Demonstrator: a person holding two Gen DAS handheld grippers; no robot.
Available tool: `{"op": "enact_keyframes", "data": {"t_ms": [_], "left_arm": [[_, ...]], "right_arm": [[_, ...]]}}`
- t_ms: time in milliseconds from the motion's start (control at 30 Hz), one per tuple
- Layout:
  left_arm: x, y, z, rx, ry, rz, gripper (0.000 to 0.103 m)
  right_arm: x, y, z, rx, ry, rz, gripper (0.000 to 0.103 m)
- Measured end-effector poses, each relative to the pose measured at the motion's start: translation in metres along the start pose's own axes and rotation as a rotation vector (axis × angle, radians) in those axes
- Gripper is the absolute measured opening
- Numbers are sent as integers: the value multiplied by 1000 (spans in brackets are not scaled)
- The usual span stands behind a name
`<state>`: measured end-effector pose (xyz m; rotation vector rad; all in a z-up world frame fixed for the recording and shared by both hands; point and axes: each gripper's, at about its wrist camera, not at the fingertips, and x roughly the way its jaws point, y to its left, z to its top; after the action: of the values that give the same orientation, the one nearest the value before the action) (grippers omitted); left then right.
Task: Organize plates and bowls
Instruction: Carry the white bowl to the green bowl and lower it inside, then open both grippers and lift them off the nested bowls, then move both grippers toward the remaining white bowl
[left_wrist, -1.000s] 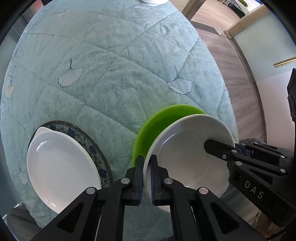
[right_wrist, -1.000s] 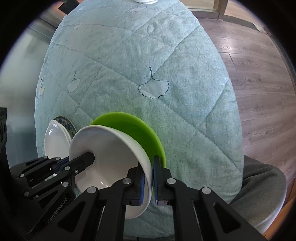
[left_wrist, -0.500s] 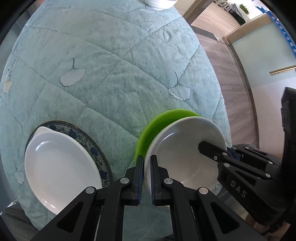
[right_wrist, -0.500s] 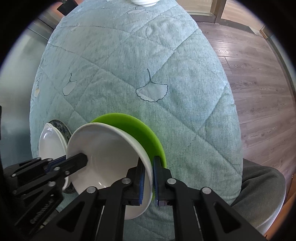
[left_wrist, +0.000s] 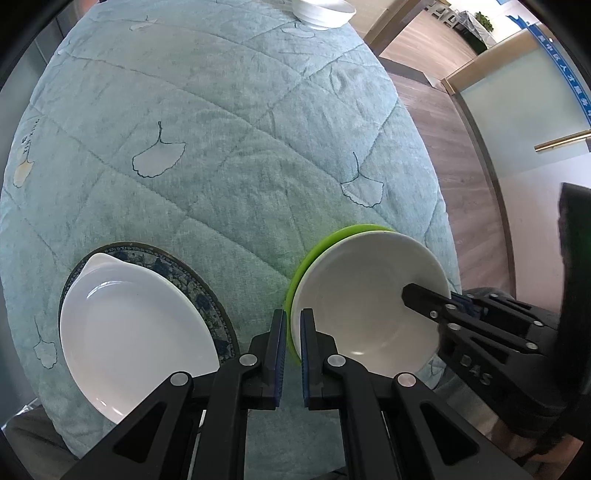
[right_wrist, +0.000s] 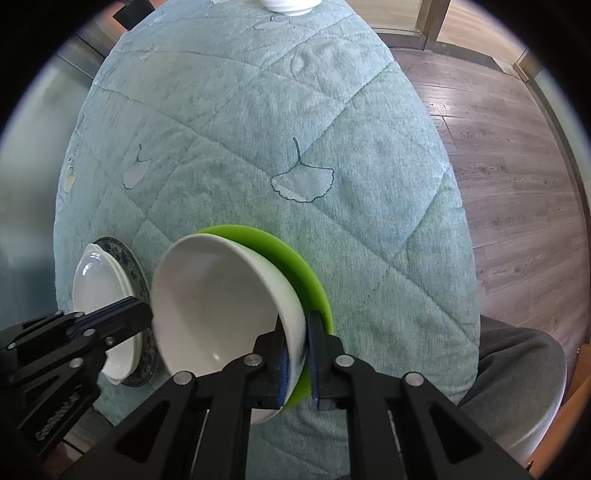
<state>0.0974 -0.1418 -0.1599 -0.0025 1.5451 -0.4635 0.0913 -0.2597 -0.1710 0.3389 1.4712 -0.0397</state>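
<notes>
White glazed bowl (left_wrist: 369, 299) sits nested on the lime-green plastic plate (right_wrist: 284, 254), near edge of the quilted teal tablecloth (left_wrist: 229, 155). Change since a second ago: my right gripper (right_wrist: 297, 354) jaws are opening, bowl rim and green edge between them, so that side is letting go. Left gripper (left_wrist: 290, 350) remains clenched on the opposite rim, both layers pinched. Stack sits lower against the cloth than before. I read this as set-down. White oval dish (left_wrist: 129, 339) on the blue-patterned plate (left_wrist: 207, 295) waits just beside.
</notes>
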Motion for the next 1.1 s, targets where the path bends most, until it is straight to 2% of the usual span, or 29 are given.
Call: {"op": "enact_keyframes", "data": {"t_ms": [33, 200, 333, 467, 533, 700, 767, 833, 867, 900, 933, 967, 1000, 1033, 1067, 1100], "left_arm": [[0, 0, 0, -1, -1, 0, 8], [4, 0, 1, 5, 5, -8, 8], [11, 1, 5, 3, 24, -22, 15], [23, 2, 9, 9, 54, -52, 15], [29, 3, 9, 5, 76, -73, 15], [31, 1, 5, 19, 87, -93, 16], [28, 3, 5, 8, 80, -94, 16], [13, 5, 8, 8, 16, -58, 17], [1, 6, 13, 14, -27, -42, 22], [-10, 7, 19, 18, -69, -31, 25], [-23, 8, 25, 18, -113, -15, 36], [-36, 9, 34, 15, -161, 5, 58], [-56, 10, 49, 5, -220, 34, 73], [-68, 10, 60, -5, -254, 55, 97], [-85, 10, 78, -8, -290, 71, 102], [-95, 10, 94, 0, -299, 67, 101]], "right_arm": [[-3, -2, 0, 2, -1, 3, 11], [-20, -11, 3, -6, -37, 18, 23], [-16, -25, 8, 16, -23, 23, 23], [1, -32, 10, 38, 37, 82, 23], [9, -33, 7, 47, 65, 125, 19], [13, -32, 3, 46, 81, 134, 17], [10, -33, 3, 39, 69, 128, 17], [-2, -32, 5, -1, 25, 80, 23], [-11, -31, 7, -22, -8, 68, 29], [-23, -33, 12, -44, -45, 71, 46], [-31, -34, 16, -54, -67, 78, 57], [-42, -35, 24, -66, -99, 90, 80], [-59, -38, 36, -75, -147, 98, 87], [-68, -39, 45, -81, -172, 94, 87], [-80, -41, 60, -90, -199, 82, 90], [-92, -43, 76, -94, -216, 83, 97]]}}
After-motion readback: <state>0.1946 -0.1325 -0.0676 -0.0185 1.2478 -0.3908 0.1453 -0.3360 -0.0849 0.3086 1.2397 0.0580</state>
